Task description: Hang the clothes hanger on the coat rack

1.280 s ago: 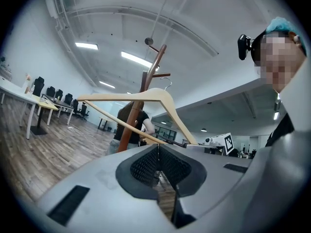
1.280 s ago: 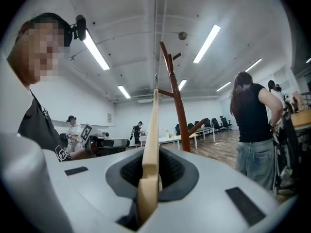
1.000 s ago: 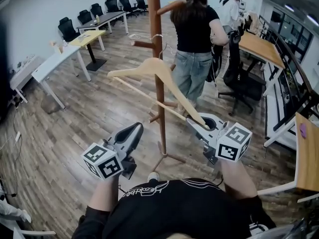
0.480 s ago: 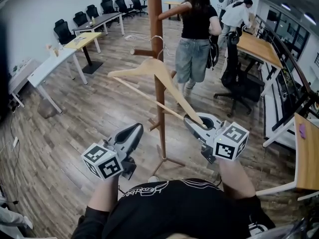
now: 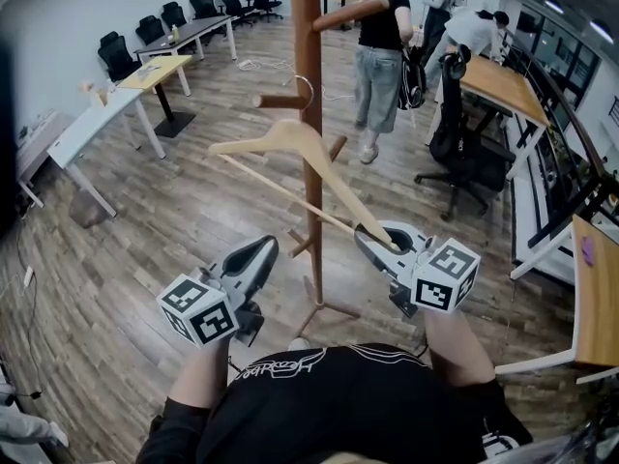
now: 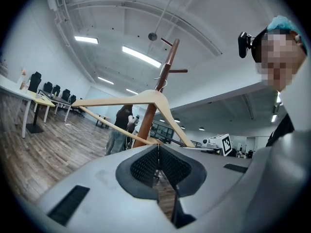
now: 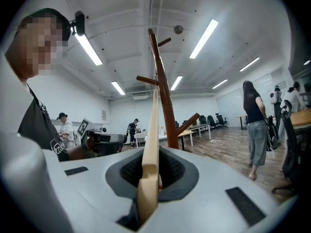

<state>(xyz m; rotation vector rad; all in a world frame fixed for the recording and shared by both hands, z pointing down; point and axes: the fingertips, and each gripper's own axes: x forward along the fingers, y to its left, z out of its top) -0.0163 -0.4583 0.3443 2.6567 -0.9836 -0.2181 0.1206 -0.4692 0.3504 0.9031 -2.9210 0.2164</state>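
White print on the black shirt (image 5: 334, 387) is too blurry to read. Right gripper (image 5: 373, 241) pinches one end of the wooden hanger (image 5: 290, 141), its hook right by the coat rack (image 5: 309, 56) pole; left gripper (image 5: 261, 249) has its jaws pressed together, empty. The person in jeans (image 5: 379, 51) is further off behind the rack than a second ago.

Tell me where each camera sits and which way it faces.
Head view: on the person's head, steeply down at brown wooden coat rack, pale wooden clothes hanger, floor; shows forearms, left gripper, right gripper.
Left gripper view: on that gripper, over shut, empty jaws toward hanger and rack; person's torso at right.
Right gripper view: on that gripper, along jaws shut on the hanger, toward the rack; person at left.
Shared: all show hanger and rack.
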